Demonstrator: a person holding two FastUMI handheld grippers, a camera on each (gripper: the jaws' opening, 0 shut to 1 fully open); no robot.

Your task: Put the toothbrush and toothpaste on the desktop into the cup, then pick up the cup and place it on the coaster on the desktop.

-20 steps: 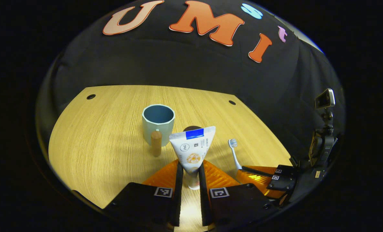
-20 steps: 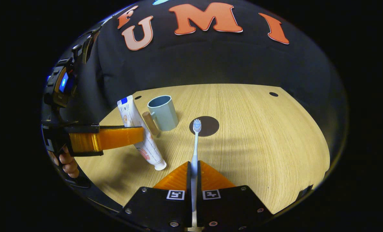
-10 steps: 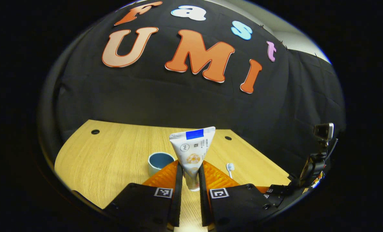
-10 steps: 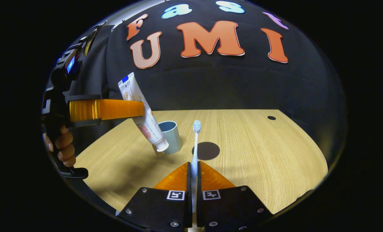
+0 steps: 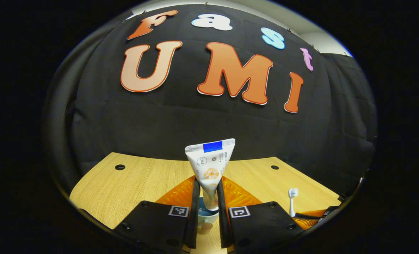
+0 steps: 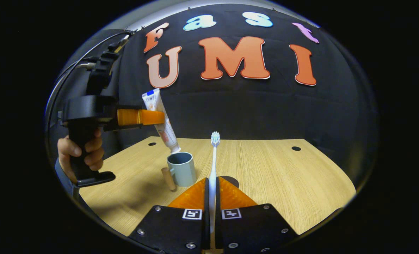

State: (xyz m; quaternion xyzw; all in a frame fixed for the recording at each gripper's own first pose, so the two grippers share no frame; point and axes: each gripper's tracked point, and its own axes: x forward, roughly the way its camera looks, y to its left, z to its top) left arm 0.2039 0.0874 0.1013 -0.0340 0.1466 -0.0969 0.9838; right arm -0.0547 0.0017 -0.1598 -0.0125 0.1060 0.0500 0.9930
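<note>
My left gripper (image 5: 208, 184) is shut on a white toothpaste tube (image 5: 210, 165), crimped end up and cap down. In the right gripper view that tube (image 6: 159, 118) hangs tilted with its cap just above the mouth of the pale blue cup (image 6: 182, 169), held by the left gripper (image 6: 159, 117). Under the tube, the cup's rim (image 5: 204, 216) peeks between my left fingers. My right gripper (image 6: 212, 181) is shut on a white toothbrush (image 6: 214, 158), bristles up. The dark round coaster (image 6: 232, 180) lies right of the cup, partly hidden behind my right fingers.
The cup has a wooden peg handle (image 6: 168, 178) on its left side. A hand (image 6: 80, 153) grips the left gripper's handle. The wooden desktop (image 6: 283, 176) has small round holes (image 6: 296, 148) near its far corners. The toothbrush head (image 5: 293, 193) shows at lower right in the left gripper view.
The left gripper has lifted the toothpaste and carried it over the cup, cap now just above the mouth. The right gripper has risen a little with the toothbrush.
</note>
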